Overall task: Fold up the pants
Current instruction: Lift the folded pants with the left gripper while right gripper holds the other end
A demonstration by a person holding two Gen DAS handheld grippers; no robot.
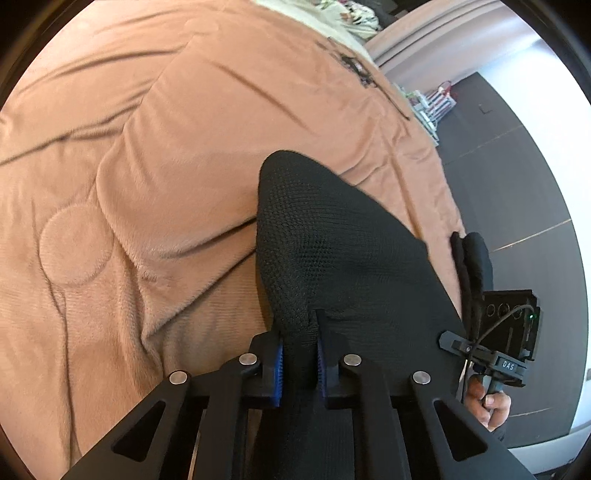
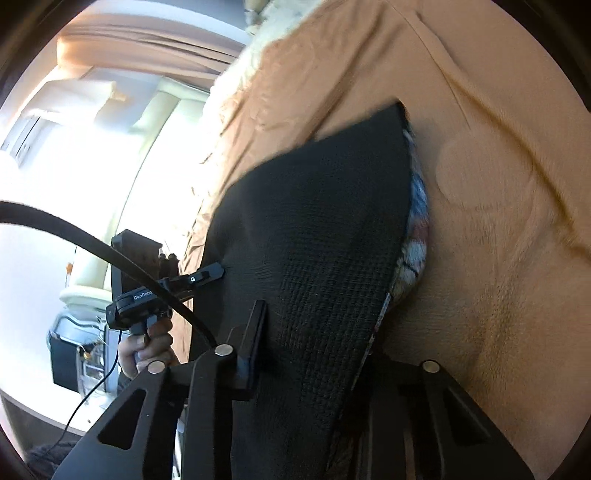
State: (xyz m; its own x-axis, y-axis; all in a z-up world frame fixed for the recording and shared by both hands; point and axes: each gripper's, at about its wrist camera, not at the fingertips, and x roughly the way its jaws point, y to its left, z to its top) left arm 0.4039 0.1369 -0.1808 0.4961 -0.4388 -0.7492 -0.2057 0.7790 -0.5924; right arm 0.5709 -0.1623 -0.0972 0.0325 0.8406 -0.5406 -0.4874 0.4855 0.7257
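Note:
Black knit pants (image 1: 332, 240) hang lifted above an orange-brown bedcover (image 1: 147, 147). My left gripper (image 1: 300, 354) is shut on a bunched fold of the pants, squeezed between its blue pads. In the right wrist view the pants (image 2: 325, 221) drape across my right gripper (image 2: 317, 325). Its left finger (image 2: 255, 332) presses against the cloth, and the cloth hides its right finger. A patterned fabric (image 2: 417, 229) shows along the pants' right edge. Each view shows the other gripper's tip touching the pants' side edge: the right one (image 1: 454, 341) and the left one (image 2: 210, 275).
The bedcover (image 2: 480, 258) fills most of both views, creased, with a stitched circle (image 1: 74, 245). A floral cloth (image 1: 351, 14) lies at the bed's far end. Dark floor (image 1: 517, 166) and a small rack (image 1: 432, 107) are beside the bed. A black cable (image 2: 92, 240) arcs past a hand (image 2: 147, 347).

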